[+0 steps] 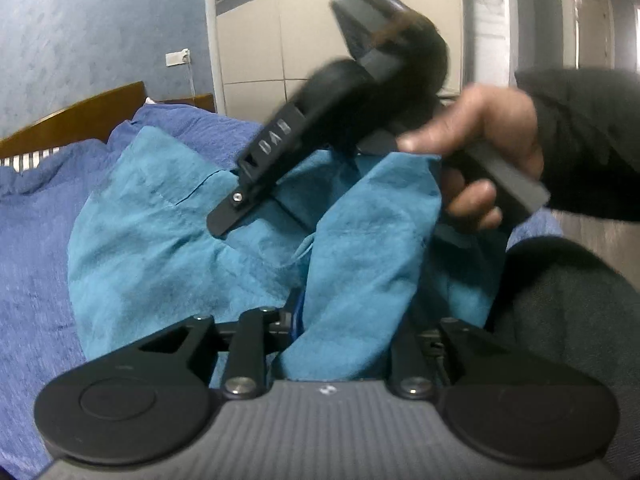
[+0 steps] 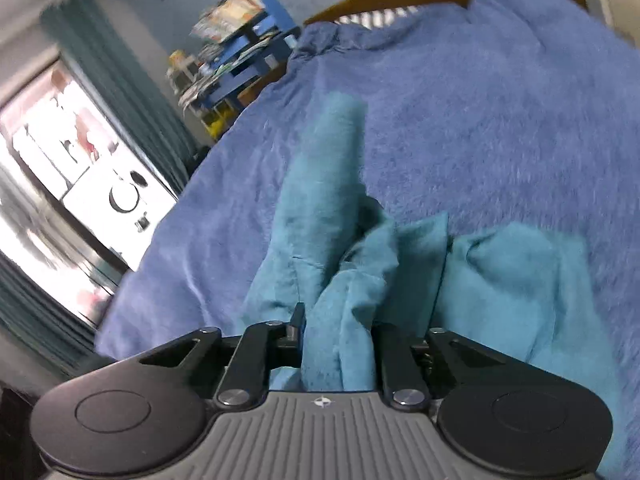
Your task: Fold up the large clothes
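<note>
A large teal garment (image 1: 160,232) lies crumpled on the blue bedspread (image 1: 36,240). In the left wrist view a thick fold of it (image 1: 352,280) rises between my left gripper's (image 1: 340,320) jaws, which are shut on it; the cloth hides most of both fingers. My right gripper (image 1: 256,220), held by a hand (image 1: 480,136) in a dark sleeve, reaches down onto the garment just ahead. In the right wrist view the right gripper (image 2: 336,340) is shut on a bunched fold of the same teal garment (image 2: 320,184), the rest trailing away over the bed.
A wooden headboard (image 1: 76,116) stands at the far end of the bed, with a striped pillow edge (image 1: 28,160) below it. Pale wardrobe doors (image 1: 328,20) lie beyond. A cluttered blue shelf (image 2: 244,52) and a bright window (image 2: 68,160) are off the bed's side.
</note>
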